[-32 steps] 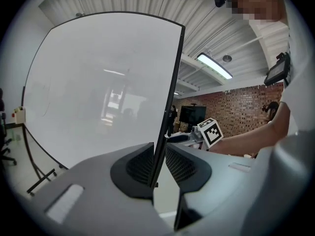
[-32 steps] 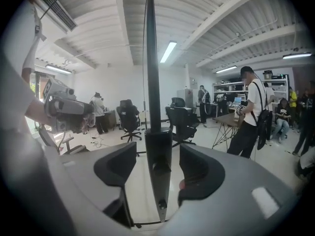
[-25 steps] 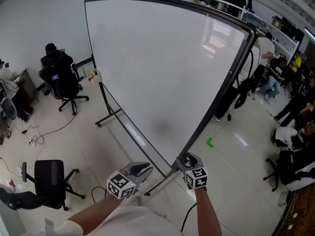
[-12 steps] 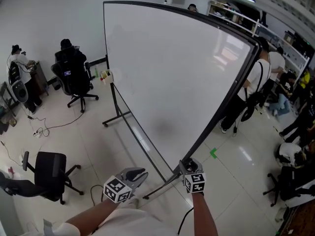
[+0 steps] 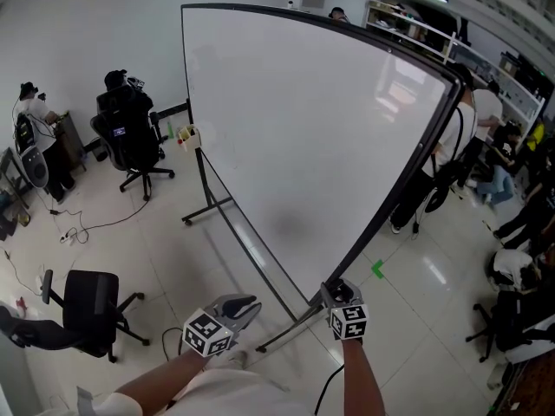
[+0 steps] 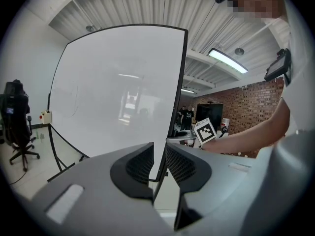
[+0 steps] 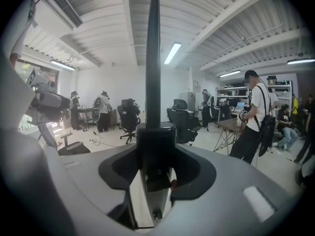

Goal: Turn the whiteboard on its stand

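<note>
Okay, head view: the whiteboard [image 5: 295,137] fills the middle, my right gripper [image 5: 334,289] at its 5 o'clock corner. Left gripper view: my left gripper [image 6: 158,154] is a little apart, holding nothing. Right gripper view: the jaws have just been closing and pinch the whiteboard's black edge.

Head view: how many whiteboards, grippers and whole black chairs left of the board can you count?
whiteboard: 1
grippers: 2 (left gripper; right gripper, jaws just closed on the whiteboard's edge)
black chairs: 2 (far chair; near chair)
Total: 5
</note>
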A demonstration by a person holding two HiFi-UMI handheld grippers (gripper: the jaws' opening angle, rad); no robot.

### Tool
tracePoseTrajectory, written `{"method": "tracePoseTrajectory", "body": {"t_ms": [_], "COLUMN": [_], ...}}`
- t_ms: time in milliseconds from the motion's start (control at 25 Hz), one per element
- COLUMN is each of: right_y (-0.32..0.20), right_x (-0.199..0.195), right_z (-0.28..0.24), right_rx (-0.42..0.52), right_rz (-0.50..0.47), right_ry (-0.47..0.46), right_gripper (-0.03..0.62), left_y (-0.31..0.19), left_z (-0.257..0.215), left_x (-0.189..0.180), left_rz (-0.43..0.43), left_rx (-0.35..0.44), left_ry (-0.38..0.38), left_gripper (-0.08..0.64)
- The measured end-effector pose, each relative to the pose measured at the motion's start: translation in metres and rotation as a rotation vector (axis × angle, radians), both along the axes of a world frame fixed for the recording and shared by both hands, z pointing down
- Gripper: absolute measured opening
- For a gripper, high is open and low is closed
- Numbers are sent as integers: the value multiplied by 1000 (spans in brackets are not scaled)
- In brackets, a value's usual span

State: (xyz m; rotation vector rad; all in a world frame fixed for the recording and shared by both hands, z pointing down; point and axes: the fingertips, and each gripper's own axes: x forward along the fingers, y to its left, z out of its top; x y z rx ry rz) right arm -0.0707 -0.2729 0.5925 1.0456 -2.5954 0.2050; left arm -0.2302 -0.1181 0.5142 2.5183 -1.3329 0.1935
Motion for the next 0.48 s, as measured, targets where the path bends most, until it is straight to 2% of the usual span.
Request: {"method": "tracePoseTrajectory", "body": {"t_ms": [480], "right_y": [-4], "right_x": [14], "right_z": [3], "right_rx": [-23], "right_rz": [29], "right_ry": [-10], "right_gripper": [187], "left_y": [-5], "left_z": [2], "left_x": [-3], "left_rz": [30], "left_rx": [-6], "left_ry": [0], "left_gripper": [95]}}
